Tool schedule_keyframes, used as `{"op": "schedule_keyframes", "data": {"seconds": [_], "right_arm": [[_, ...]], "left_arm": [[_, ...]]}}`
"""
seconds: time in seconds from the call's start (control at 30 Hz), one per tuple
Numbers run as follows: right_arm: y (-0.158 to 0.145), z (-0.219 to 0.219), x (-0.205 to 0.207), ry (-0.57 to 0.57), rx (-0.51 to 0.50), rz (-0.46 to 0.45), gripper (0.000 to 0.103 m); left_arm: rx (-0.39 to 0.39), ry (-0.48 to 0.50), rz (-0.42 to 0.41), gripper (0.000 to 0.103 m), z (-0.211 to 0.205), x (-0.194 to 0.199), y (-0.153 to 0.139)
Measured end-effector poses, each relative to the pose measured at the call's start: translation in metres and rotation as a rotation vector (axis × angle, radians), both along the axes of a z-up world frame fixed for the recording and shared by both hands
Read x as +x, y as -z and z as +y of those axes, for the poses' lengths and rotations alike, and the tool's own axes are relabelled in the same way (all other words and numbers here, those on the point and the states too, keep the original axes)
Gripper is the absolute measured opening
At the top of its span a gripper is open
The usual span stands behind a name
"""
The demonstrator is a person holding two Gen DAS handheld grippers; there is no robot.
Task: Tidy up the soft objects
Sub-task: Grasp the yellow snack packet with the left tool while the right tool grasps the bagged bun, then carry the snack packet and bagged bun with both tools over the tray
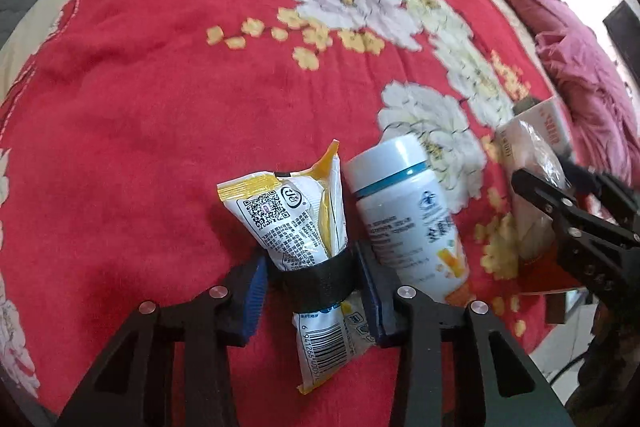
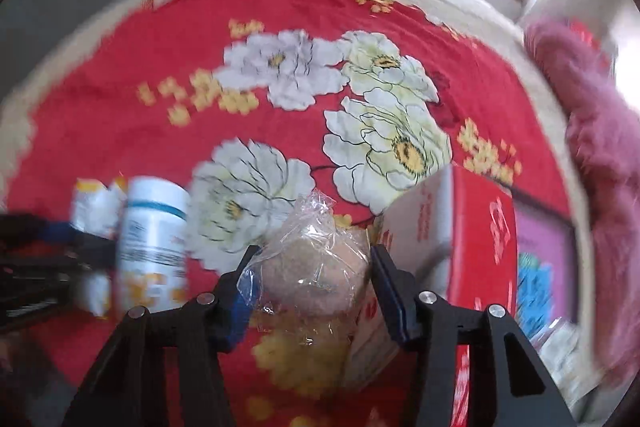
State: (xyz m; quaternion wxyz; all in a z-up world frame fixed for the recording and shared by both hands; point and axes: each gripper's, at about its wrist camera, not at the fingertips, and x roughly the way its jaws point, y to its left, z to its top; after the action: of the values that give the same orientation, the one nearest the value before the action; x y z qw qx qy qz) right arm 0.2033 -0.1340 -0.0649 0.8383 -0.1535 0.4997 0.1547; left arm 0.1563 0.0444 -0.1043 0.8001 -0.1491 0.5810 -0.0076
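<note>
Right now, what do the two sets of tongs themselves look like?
Both match: the left tongs and right tongs are matte black frames with triangular cutouts, silver round pivot pins and blue ribbed pads inside the fingertips. No sleeves or markings are visible; a thin dark cable may trail at the lower right of the left view.

A white and yellow snack packet (image 1: 296, 227), pinched at its middle, stands beside a white bottle (image 1: 404, 215). Further right, a clear-wrapped, seemingly bread-like bun (image 2: 316, 267) lies against a red box (image 2: 476, 227).
</note>
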Motion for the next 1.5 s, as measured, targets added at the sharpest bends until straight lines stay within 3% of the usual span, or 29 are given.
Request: {"op": "schedule_keyframes", "data": {"seconds": [0.1, 0.27, 0.47, 0.77, 1.13, 1.5], "right_arm": [[-0.018, -0.015, -0.007, 0.046, 0.110, 0.011, 0.054], [-0.056, -0.034, -0.025, 0.088, 0.209, -0.033, 0.054], [-0.101, -0.075, -0.046, 0.138, 0.277, -0.113, 0.054], [-0.142, -0.177, -0.065, 0.309, 0.312, -0.198, 0.054], [-0.142, -0.277, -0.079, 0.457, 0.318, -0.220, 0.054], [-0.107, -0.306, -0.075, 0.487, 0.334, -0.156, 0.054]], "left_arm": [[0.003, 0.008, -0.036, 0.043, -0.002, -0.006, -0.021], [0.008, 0.048, -0.117, 0.043, -0.018, -0.013, -0.065], [0.011, 0.134, -0.215, 0.043, -0.060, -0.014, -0.117], [-0.017, 0.282, -0.273, 0.043, -0.151, -0.006, -0.154], [-0.030, 0.463, -0.246, 0.043, -0.266, -0.001, -0.150], [-0.008, 0.553, -0.149, 0.043, -0.325, 0.004, -0.108]]}}
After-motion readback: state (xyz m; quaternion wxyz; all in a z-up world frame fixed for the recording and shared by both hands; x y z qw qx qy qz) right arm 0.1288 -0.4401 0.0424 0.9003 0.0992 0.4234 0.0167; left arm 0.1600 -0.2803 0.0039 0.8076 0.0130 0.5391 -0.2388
